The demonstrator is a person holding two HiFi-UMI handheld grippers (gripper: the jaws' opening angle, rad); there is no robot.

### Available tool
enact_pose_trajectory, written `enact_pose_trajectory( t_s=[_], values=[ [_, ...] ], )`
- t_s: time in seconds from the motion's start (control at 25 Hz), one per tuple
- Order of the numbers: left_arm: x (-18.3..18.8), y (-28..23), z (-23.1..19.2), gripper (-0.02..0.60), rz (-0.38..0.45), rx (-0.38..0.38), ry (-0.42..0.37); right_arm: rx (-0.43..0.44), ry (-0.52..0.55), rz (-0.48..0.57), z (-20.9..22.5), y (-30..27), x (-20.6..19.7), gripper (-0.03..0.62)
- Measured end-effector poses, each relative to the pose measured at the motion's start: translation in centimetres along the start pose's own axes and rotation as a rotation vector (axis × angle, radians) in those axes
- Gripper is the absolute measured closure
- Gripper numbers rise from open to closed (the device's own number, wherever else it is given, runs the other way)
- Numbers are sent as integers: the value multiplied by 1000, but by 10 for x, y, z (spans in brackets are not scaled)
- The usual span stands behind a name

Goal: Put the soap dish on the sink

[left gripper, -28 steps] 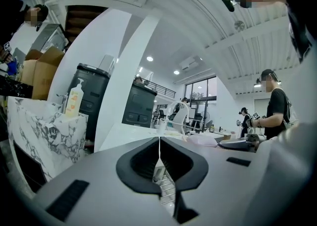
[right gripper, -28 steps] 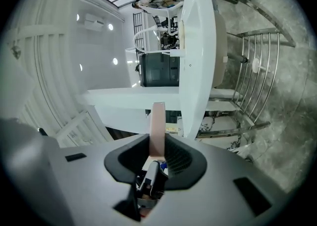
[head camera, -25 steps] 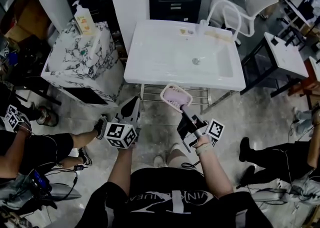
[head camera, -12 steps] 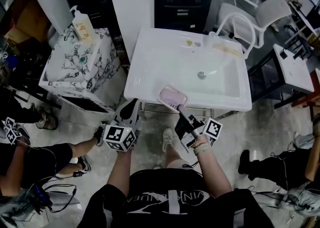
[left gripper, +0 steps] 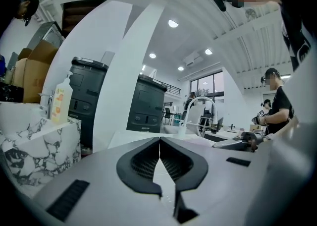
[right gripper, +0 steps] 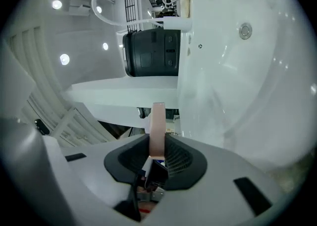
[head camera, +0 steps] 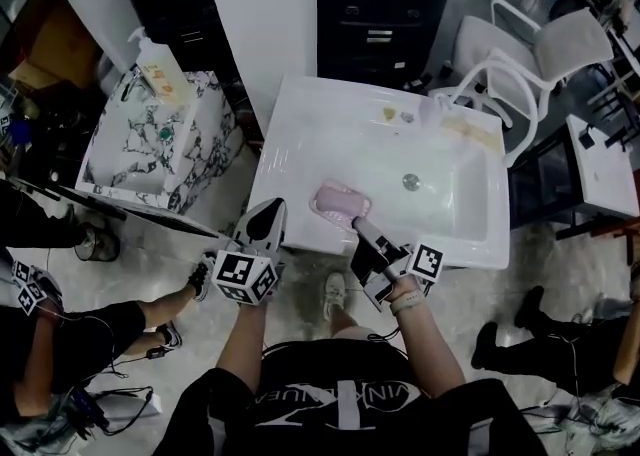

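Soap dish (head camera: 340,202) clamped in right gripper (head camera: 358,227) hangs over sink (head camera: 300,119); left gripper (head camera: 268,214) closed, marbled cabinet (head camera: 150,139) alongside.

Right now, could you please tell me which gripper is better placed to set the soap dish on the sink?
The right gripper: its fingers grip the pink soap dish by its edge, above the sink's front ledge. The left gripper is shut and empty, beside it.
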State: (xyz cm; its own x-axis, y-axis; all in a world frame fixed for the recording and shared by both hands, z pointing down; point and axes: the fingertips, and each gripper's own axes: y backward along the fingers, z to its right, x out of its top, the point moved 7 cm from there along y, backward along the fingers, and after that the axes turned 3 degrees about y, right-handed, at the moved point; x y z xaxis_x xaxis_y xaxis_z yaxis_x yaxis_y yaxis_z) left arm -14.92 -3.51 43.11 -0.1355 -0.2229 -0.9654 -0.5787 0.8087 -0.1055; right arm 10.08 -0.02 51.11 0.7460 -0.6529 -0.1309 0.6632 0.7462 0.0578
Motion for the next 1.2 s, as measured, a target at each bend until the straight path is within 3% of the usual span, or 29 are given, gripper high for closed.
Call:
enact_pose_trajectory(
  t_s=[0.56, 1.2],
  values=[
    [8, -71, -22, 563, -25, 46, 2, -61, -24, -74, 21, -46, 67, 499],
    [-1, -111, -40, 565, -73, 88, 25, -149, -43, -154, 47, -85, 105, 499]
  ],
)
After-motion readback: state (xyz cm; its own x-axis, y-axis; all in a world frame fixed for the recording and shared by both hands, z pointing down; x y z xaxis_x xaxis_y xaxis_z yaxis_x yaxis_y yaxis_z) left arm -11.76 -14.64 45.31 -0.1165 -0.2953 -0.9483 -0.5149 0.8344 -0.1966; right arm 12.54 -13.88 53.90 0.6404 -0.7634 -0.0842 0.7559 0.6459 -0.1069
